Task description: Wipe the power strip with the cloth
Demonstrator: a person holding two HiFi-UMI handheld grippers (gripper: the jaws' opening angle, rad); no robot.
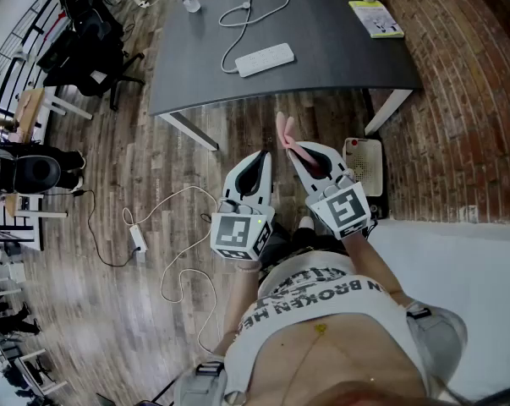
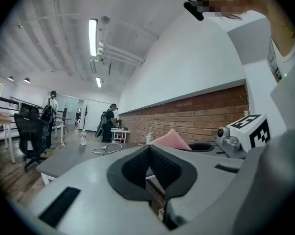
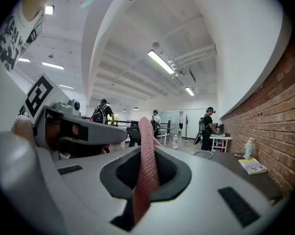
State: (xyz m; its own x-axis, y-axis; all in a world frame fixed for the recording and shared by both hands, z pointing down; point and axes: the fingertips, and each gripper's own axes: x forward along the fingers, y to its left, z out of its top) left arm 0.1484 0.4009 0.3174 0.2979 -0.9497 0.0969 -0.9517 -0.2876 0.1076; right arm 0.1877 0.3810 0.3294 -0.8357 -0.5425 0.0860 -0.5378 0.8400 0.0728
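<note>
Head view placed the white power strip (image 1: pixel 265 60) in the upper centre of the frame. It lay flat on the dark table (image 1: pixel 348 66), well apart from both grippers. Its long axis ran from lower left to upper right, only slightly tilted off the table's near edge. Its white cord (image 1: pixel 253 11) left the lower-left end and looped toward the top of the frame. The right gripper (image 1: pixel 292 148) sat at frame centre, close to the person's torso and over the wood floor. Its jaws pinched a pink cloth (image 1: pixel 283 132) whose free end stood up past the tips, probably so a loose flap was ready to drag along the strip. The left gripper (image 1: pixel 263 157), just beside it, had its jaws pressed together on nothing, likely kept free to steady the strip. Wiping had not begun.
</note>
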